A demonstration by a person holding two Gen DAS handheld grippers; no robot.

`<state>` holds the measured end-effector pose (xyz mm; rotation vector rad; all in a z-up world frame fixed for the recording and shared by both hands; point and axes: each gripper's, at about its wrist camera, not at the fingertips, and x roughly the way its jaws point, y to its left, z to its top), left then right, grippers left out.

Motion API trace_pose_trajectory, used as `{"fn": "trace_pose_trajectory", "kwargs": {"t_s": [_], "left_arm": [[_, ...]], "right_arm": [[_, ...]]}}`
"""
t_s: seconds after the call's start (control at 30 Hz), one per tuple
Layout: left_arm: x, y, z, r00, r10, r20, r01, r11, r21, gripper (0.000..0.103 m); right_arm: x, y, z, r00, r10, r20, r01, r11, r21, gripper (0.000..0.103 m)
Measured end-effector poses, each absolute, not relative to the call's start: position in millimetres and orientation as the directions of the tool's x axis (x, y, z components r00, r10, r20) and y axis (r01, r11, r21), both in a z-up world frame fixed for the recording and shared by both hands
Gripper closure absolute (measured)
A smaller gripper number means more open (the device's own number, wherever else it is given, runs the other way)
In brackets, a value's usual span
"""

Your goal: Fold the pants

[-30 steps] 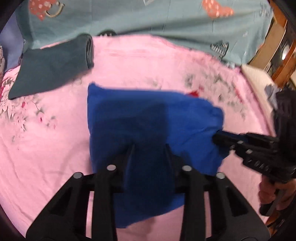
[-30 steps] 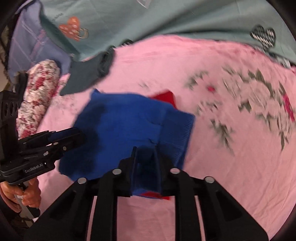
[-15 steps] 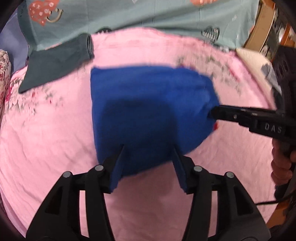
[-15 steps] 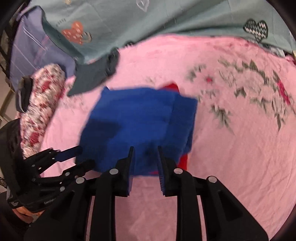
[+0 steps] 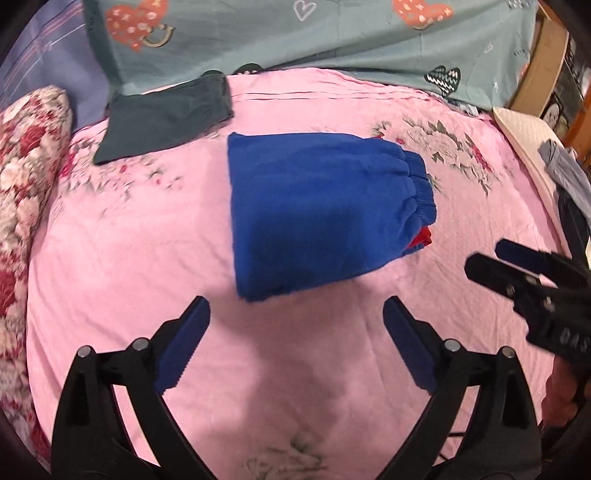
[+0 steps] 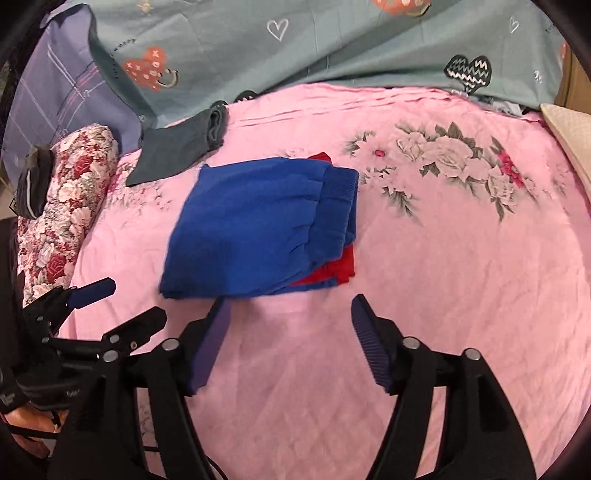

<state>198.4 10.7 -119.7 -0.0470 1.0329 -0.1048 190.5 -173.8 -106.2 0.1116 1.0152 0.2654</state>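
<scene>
The blue pants [image 5: 317,214] lie folded flat on the pink bed sheet [image 5: 129,258], elastic waistband to the right, a red lining edge showing at the lower right. They also show in the right wrist view [image 6: 262,229]. My left gripper [image 5: 295,306] is open and empty, just short of the pants' near edge. My right gripper [image 6: 288,302] is open and empty, its left finger close to the pants' near edge. The right gripper shows at the right in the left wrist view [image 5: 524,273]; the left gripper shows at the lower left in the right wrist view [image 6: 110,306].
A folded dark grey garment [image 5: 162,118] lies behind the pants to the left. A floral pillow [image 5: 22,173] lies along the left edge. A teal heart-print blanket [image 5: 295,33] covers the back. A cream item and clothes [image 5: 532,136] lie at the right edge.
Both grippers let go of the blue pants, opened wide and pulled back toward me. The pants now lie folded flat on the sheet.
</scene>
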Motion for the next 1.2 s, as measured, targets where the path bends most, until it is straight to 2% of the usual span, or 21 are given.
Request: {"fn": "trace_pose_trajectory", "kwargs": {"t_s": [0.17,0.37,0.87,1.2], "left_arm": [[167.9,16.2,-101.1,0.536,-0.082,-0.840,0.027,0.996,-0.079,0.005],[144.8,19.2,-89.0,0.557,-0.053,-0.828,0.002,0.998,-0.063,0.005],[110.7,18.4,-64.4,0.607,0.003,-0.795,-0.033,0.999,-0.022,0.003],[103.5,14.0,-60.6,0.608,-0.006,-0.794,-0.012,1.000,-0.017,0.003]], "right_arm": [[158.4,-159.4,-93.5,0.535,0.197,-0.821,-0.173,0.977,0.122,0.011],[135.1,-154.1,-86.9,0.548,0.179,-0.817,-0.177,0.980,0.096,0.006],[102.7,-165.3,-64.8,0.602,0.152,-0.784,-0.158,0.985,0.070,0.005],[96.6,-166.7,-63.9,0.604,0.153,-0.782,-0.166,0.984,0.065,0.005]]}}
